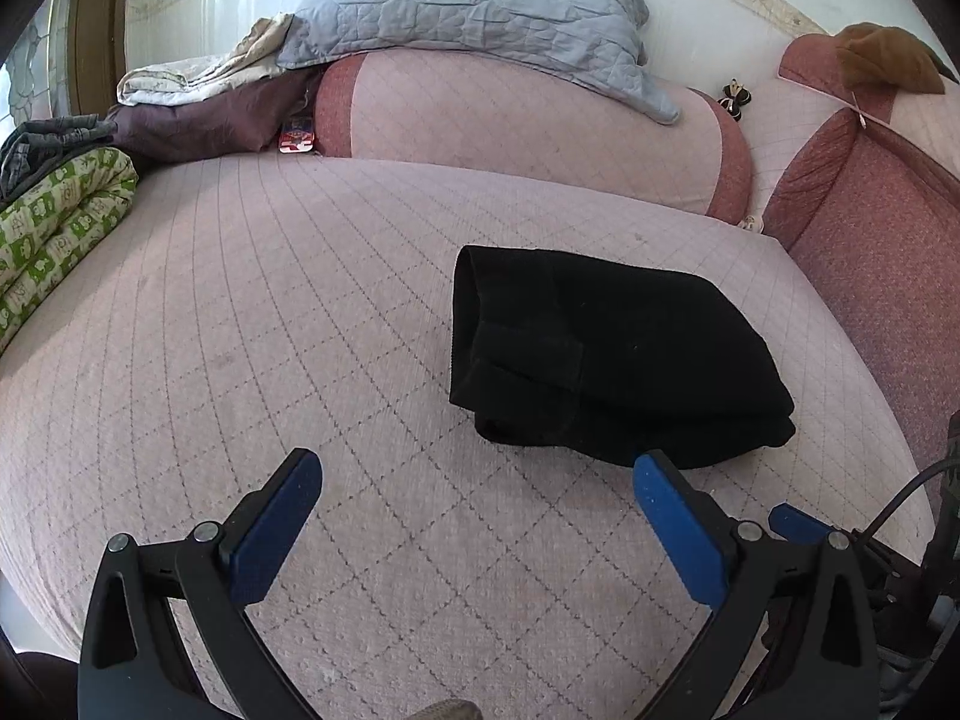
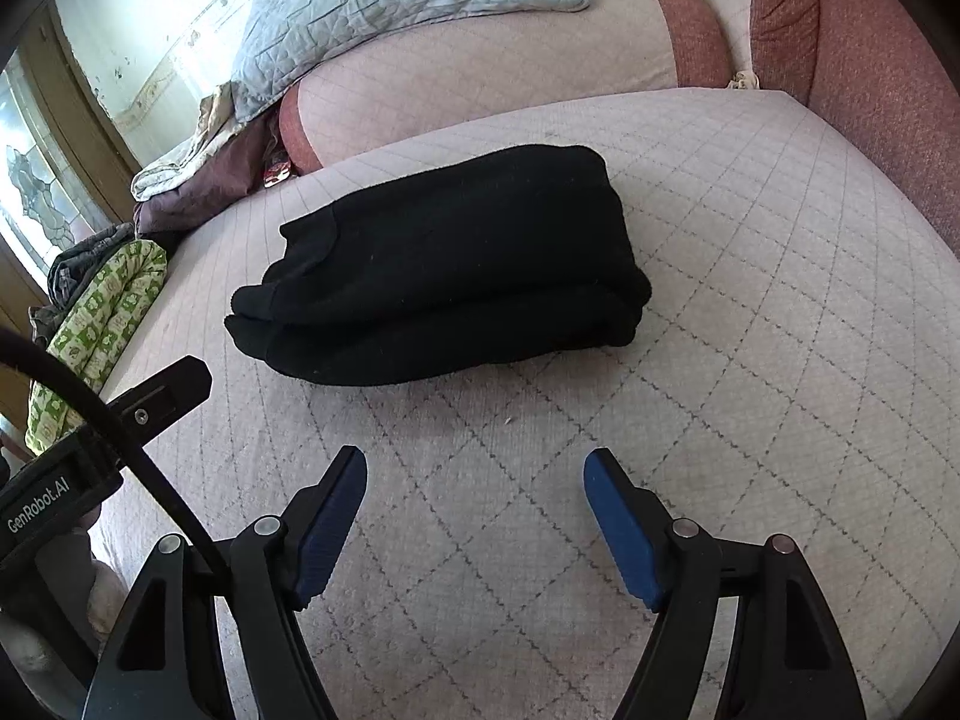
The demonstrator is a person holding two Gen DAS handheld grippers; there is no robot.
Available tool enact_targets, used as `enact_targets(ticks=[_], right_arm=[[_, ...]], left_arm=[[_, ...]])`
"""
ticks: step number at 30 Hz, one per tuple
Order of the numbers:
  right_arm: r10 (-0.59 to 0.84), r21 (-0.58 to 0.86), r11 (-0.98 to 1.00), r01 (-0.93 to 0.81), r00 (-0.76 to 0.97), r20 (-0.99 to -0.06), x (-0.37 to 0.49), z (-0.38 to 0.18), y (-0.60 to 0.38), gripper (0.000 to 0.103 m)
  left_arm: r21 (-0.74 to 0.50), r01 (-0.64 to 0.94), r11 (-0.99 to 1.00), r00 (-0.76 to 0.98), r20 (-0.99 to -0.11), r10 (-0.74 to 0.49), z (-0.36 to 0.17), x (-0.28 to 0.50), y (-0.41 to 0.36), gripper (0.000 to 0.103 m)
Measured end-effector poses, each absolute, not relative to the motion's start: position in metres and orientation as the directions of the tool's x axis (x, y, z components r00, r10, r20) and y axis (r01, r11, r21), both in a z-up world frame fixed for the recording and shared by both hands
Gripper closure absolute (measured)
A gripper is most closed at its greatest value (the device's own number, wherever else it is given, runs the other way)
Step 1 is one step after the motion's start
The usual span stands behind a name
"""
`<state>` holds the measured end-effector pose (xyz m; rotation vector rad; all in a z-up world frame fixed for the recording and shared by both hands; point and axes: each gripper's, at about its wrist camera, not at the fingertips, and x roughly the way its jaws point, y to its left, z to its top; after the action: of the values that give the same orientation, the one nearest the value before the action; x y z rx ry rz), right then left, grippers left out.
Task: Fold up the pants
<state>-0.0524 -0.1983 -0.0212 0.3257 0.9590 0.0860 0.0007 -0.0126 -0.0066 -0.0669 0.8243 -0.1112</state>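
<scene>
The black pants (image 1: 606, 354) lie folded into a thick bundle on the pink quilted bed cover (image 1: 300, 330). In the right wrist view the pants (image 2: 444, 264) sit just ahead of me, layers stacked. My left gripper (image 1: 477, 468) is open, its blue pads wide apart over bare cover, with the right pad's tip near the bundle's front edge. My right gripper (image 2: 474, 468) is open too, hovering over the cover short of the pants, nothing between its fingers. A part of the left gripper's body (image 2: 156, 402) shows at the left of the right wrist view.
A pink bolster (image 1: 528, 126) with a grey-blue quilt (image 1: 480, 6) on it lies at the back. A green patterned blanket roll (image 1: 54, 228) sits at the left. Red-pink cushions (image 1: 870, 228) stand at the right. The cover's near edge drops off at the lower left.
</scene>
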Motion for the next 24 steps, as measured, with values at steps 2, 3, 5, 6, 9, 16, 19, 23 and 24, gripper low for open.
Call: enact_targets(ticks=[2,3,5,6,9,16,19,23,24], right_arm=[[0.215,0.31,0.948,0.072,0.572,-0.791,-0.0527,-0.0219,-0.198,0.023],[0.216,0.31,0.948,0.072,0.571,-0.792,-0.0525,-0.0223,-0.1976,0.023],[0.215,0.309,0.948,0.072,0.57,-0.793,-0.0525,-0.0228,-0.1964,0.023],[0.215,0.308,0.949,0.071,0.569,-0.794,-0.0522,-0.0231,-0.1961,0.023],[0.215,0.307,0.949,0.071,0.568,-0.795,-0.052,-0.0234,-0.1954,0.023],[0.212,0.303,0.95,0.072,0.567,-0.796,-0.0528,-0.0249,-0.1945,0.022],[0.212,0.3,0.951,0.068,0.565,-0.797,-0.052,-0.0256,-0.1929,0.022],[0.205,0.289,0.955,0.061,0.569,-0.797,-0.0523,-0.025,-0.1899,0.022],[0.202,0.285,0.957,0.059,0.57,-0.797,-0.0524,-0.0248,-0.1891,0.022]], left_arm=[[-0.107,0.075,0.991,0.668,-0.733,-0.13,-0.0075,0.0027,-0.0107,0.0],[-0.107,0.076,0.991,0.666,-0.734,-0.131,-0.0079,0.0037,-0.0102,0.0],[-0.109,0.077,0.991,0.663,-0.736,-0.132,-0.0086,0.0041,-0.0101,0.0],[-0.109,0.077,0.991,0.664,-0.736,-0.132,-0.0087,0.0041,-0.0102,0.0],[-0.106,0.075,0.992,0.666,-0.735,-0.129,-0.0088,0.0036,-0.0104,0.0],[-0.1,0.081,0.992,0.667,-0.734,-0.128,-0.0089,0.005,-0.0095,0.0],[-0.103,0.088,0.991,0.667,-0.733,-0.135,-0.0088,0.0054,-0.0087,0.0],[-0.103,0.097,0.99,0.673,-0.726,-0.141,-0.0075,0.0045,-0.0086,0.0],[-0.101,0.097,0.99,0.675,-0.724,-0.14,-0.0072,0.0039,-0.0092,0.0]])
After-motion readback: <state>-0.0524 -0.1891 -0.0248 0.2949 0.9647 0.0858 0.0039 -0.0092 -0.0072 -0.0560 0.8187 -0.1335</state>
